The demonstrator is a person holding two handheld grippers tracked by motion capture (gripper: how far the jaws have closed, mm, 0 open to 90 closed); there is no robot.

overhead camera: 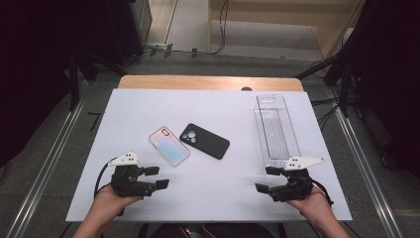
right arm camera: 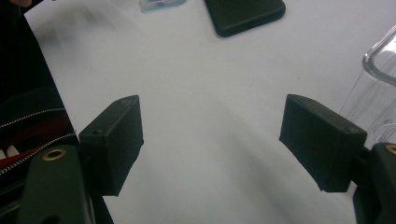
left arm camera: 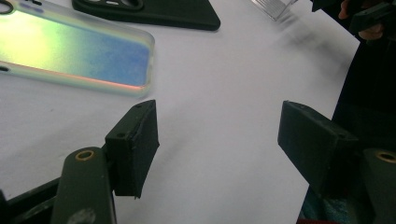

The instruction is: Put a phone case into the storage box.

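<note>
Both grippers released, jaws wide, nothing held. Iridescent phone case (overhead camera: 169,145) just ahead of my left gripper (overhead camera: 155,177): light, flexible, slick; I'd pinch long edges. Clear tray (overhead camera: 276,130) beyond right gripper (overhead camera: 267,179), rigid.

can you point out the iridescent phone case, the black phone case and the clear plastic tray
iridescent phone case (overhead camera: 170,146): high view, middle of its shiny back.
black phone case (overhead camera: 209,143): high view, plain back below the camera cutout.
clear plastic tray (overhead camera: 276,131): high view, ribbed floor near its middle.
</note>
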